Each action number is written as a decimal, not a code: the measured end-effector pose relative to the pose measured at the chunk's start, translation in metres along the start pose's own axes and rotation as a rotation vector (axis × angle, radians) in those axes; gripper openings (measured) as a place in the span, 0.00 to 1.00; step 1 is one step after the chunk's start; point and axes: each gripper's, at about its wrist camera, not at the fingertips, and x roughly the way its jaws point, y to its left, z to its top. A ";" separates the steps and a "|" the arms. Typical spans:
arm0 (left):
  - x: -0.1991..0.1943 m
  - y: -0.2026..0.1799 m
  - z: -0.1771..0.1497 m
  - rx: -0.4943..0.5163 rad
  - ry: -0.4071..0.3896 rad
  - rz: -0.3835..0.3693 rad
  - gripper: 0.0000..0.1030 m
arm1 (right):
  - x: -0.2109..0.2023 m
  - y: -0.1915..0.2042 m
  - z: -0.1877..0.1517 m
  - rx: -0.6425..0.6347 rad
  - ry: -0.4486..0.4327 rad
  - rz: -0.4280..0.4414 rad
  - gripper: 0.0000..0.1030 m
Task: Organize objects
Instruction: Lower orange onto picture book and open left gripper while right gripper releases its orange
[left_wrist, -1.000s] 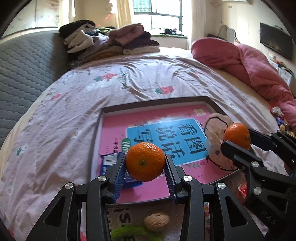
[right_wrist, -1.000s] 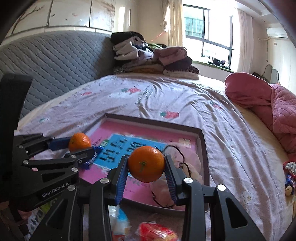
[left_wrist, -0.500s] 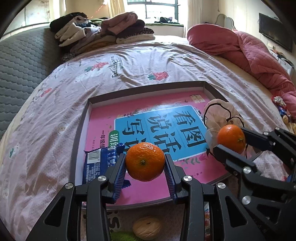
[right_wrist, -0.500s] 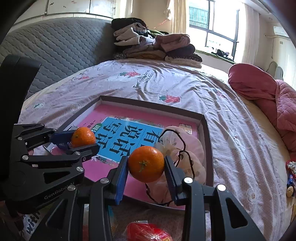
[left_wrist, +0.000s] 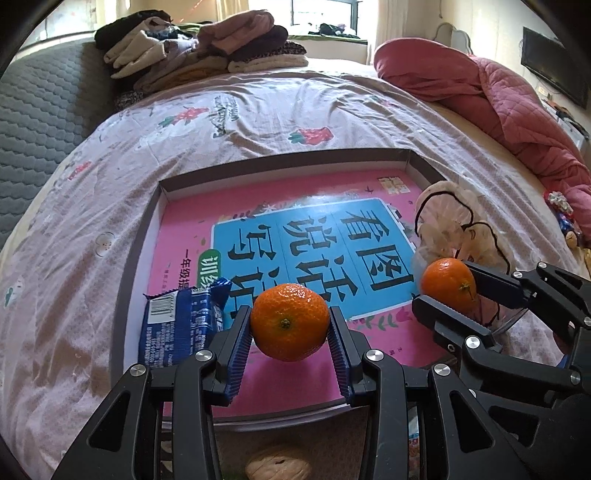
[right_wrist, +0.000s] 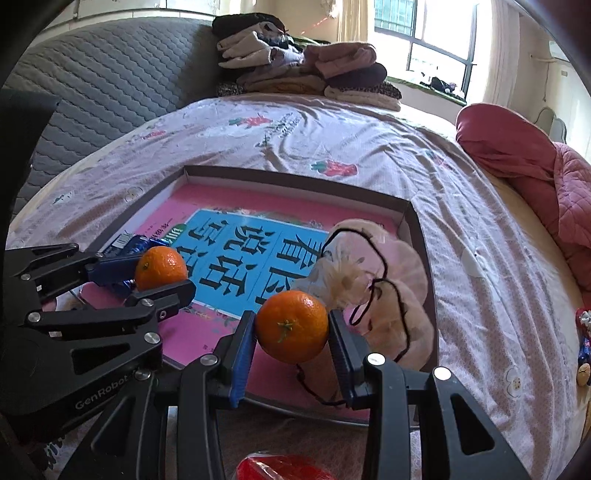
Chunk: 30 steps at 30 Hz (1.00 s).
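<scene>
My left gripper (left_wrist: 290, 325) is shut on an orange tangerine (left_wrist: 290, 321), held above the near edge of a shallow brown tray (left_wrist: 280, 160) lined with a pink and blue book cover (left_wrist: 310, 236). To its right, my right gripper (left_wrist: 448, 291) is shut on a second tangerine (left_wrist: 447, 282). In the right wrist view that gripper (right_wrist: 291, 328) grips its tangerine (right_wrist: 291, 325) over the tray's (right_wrist: 415, 221) near right part, with the left gripper (right_wrist: 162, 275) and its tangerine (right_wrist: 160, 267) at the left. A blue snack packet (left_wrist: 181, 325) and a beige drawstring pouch (right_wrist: 373, 273) lie in the tray.
The tray rests on a floral bedsheet (left_wrist: 258, 110). Folded clothes (left_wrist: 199, 48) are stacked at the head of the bed, and a red quilt (left_wrist: 498, 96) lies at the right. A walnut (left_wrist: 279, 467) and a red packet (right_wrist: 284, 469) lie below the grippers.
Both grippers, each still holding its tangerine, have sunk and tilted downward toward the tray. The tray now fills more of both views, and the blue packet shows fully.
</scene>
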 end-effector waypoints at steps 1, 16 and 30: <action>0.002 0.000 0.000 0.002 0.005 0.000 0.40 | 0.002 0.000 0.000 -0.002 0.009 0.000 0.38; 0.011 -0.002 -0.001 0.001 0.037 -0.012 0.41 | 0.009 -0.005 -0.002 0.002 0.039 -0.014 0.38; 0.009 0.000 -0.005 -0.005 0.038 -0.020 0.41 | 0.007 -0.007 -0.005 0.016 0.031 -0.029 0.38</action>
